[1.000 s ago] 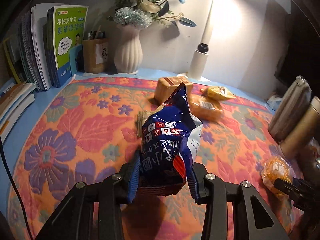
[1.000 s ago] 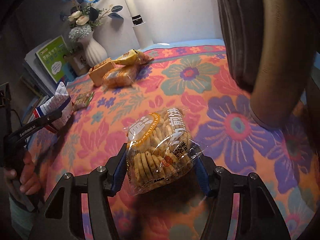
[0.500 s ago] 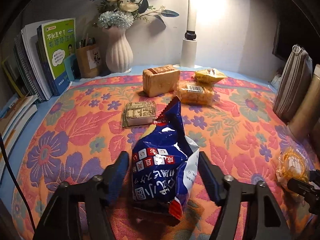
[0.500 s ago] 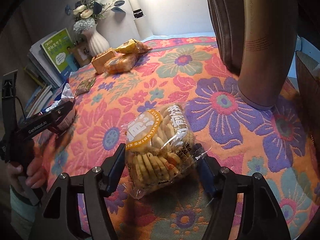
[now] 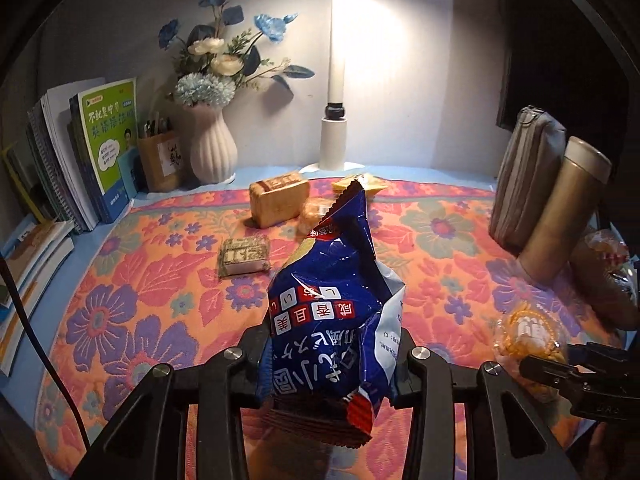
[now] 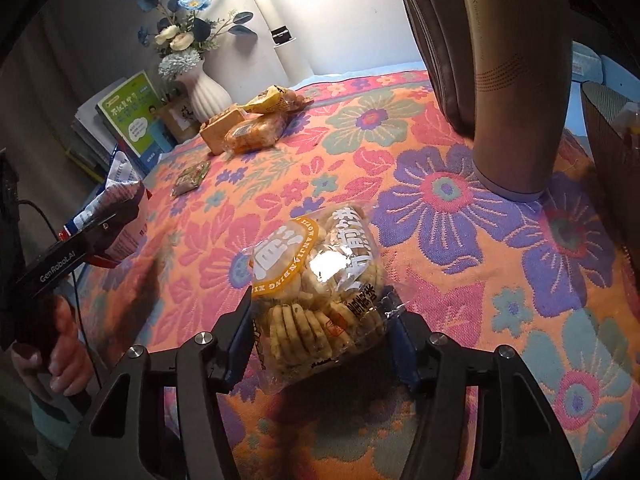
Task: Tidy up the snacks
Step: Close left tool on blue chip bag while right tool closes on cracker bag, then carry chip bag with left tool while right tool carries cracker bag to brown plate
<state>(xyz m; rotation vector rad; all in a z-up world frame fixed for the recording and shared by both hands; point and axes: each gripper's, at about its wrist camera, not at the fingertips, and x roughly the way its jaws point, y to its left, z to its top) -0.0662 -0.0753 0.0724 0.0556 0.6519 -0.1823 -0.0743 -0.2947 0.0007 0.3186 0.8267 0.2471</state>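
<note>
A blue snack bag (image 5: 332, 312) stands upright between my left gripper's (image 5: 328, 360) closing jaws, whose pads press its lower sides. A clear bag of round biscuits (image 6: 320, 280) sits between my right gripper's (image 6: 320, 332) closing jaws, pinched at both sides just over the floral cloth (image 6: 440, 208). In the right wrist view the left gripper (image 6: 116, 220) holds the blue bag (image 6: 120, 184) at the far left. Further back lie a tan bread block (image 5: 280, 200), an orange pack (image 5: 316, 216), a yellow pack (image 5: 368, 184) and a small greenish pack (image 5: 244, 256).
A tall bronze flask (image 5: 560, 208) and a grey pouch (image 5: 524, 176) stand at the right, with a woven basket (image 6: 612, 140) beyond them. A white vase (image 5: 212, 152), books (image 5: 108, 148), a pen box (image 5: 160, 160) and a lamp post (image 5: 336, 80) line the back.
Both pairs of jaws stood wider half a second ago and have closed on their bags again. The blue bag has come up from lying on the cloth to upright.
</note>
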